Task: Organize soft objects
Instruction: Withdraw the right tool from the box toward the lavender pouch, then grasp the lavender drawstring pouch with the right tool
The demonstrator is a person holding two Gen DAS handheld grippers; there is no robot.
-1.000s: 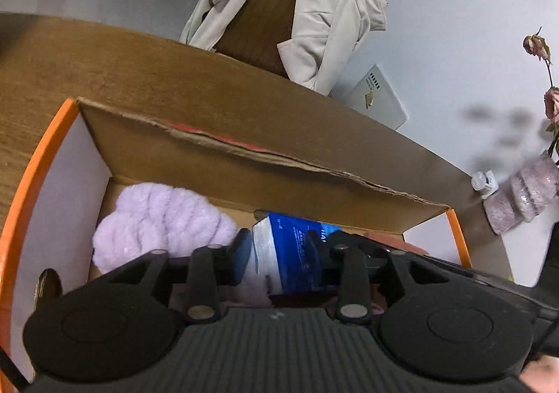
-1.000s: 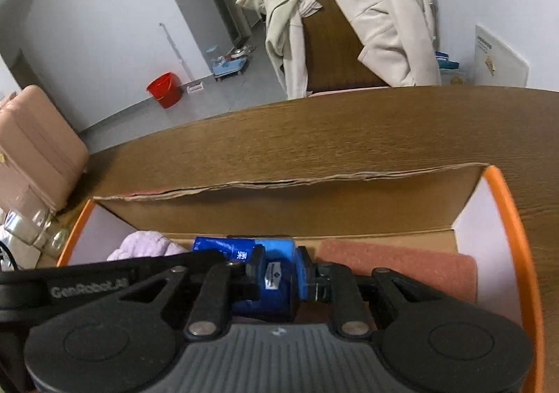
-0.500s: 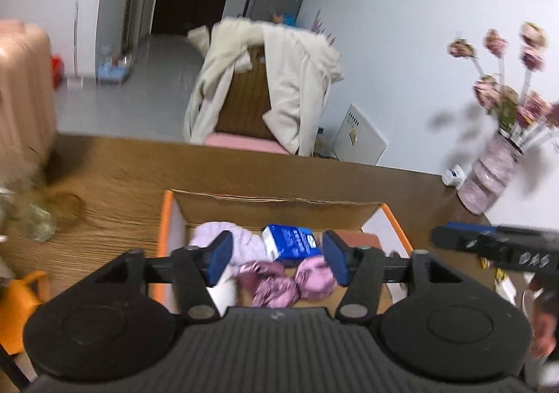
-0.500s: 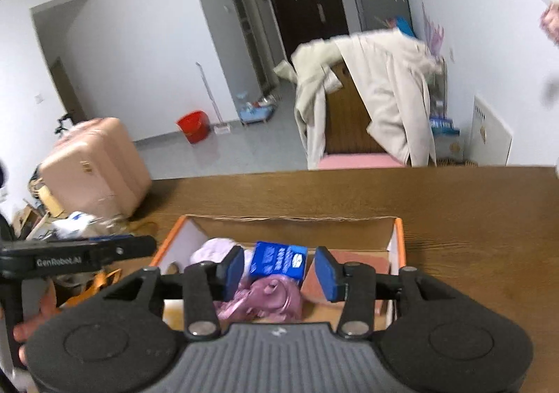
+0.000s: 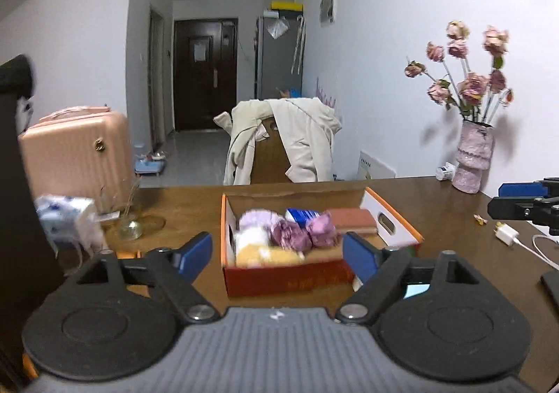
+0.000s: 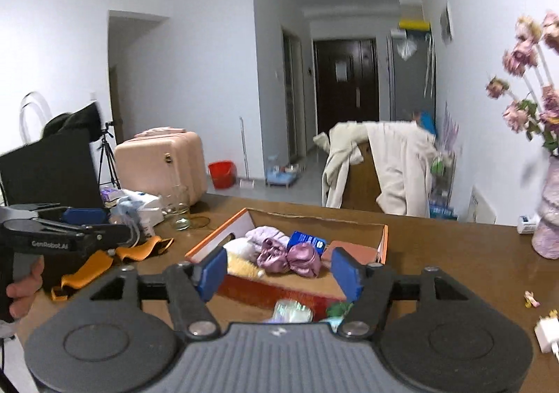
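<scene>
An orange cardboard box [image 5: 394, 221] stands on the brown table [image 5: 436, 197]. It holds a lilac fluffy item [image 5: 256, 218], two purple satin scrunchies [image 5: 304, 232], a blue tissue pack [image 5: 300, 214], a yellow and white plush [image 5: 262, 253] and a reddish cloth [image 5: 353, 218]. My left gripper [image 5: 277, 256] is open and empty, held back in front of the box. My right gripper [image 6: 277, 272] is open and empty, also back from the box [image 6: 382, 246]. The scrunchies [image 6: 290, 256] and blue pack [image 6: 307, 239] show between its fingers.
A pink vase with dried roses [image 5: 475, 158] stands at the table's right back. A white charger and cable [image 5: 506, 235] lie at the right. A glass jar [image 5: 129, 225], a tissue pack [image 5: 66, 218] and orange straps [image 6: 104, 260] sit left. A coat-draped chair [image 5: 283, 148] stands behind.
Both grippers have let go of the blue pack, opened, and pulled up and back out of the box. The whole box and room now show.
</scene>
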